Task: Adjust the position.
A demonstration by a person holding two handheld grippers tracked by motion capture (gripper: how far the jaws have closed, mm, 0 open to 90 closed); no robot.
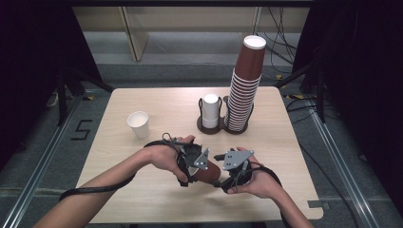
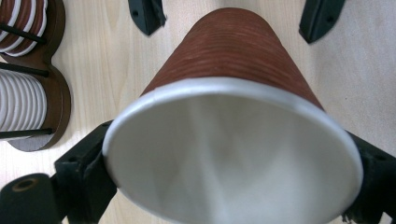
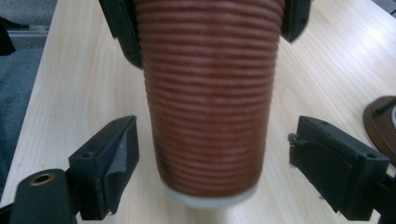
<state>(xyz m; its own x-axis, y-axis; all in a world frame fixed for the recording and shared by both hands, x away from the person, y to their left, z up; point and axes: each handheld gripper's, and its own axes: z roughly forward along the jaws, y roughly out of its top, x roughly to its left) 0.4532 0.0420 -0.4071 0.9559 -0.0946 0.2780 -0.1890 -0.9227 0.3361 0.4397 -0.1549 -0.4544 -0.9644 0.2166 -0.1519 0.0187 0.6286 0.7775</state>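
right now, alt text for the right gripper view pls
A ribbed brown paper cup fills the centre, its base nearest, between the right claw with open jaws clear of it. The left claw grips its far end above the wooden table.

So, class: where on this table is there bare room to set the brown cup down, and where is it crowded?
Bare patches: the table's far left corner behind the white cup, the strip between that cup and the cup holder, and the near left edge. It is crowded at the near middle, where the left gripper holds the brown cup facing the right gripper, and around the tall cup stack.
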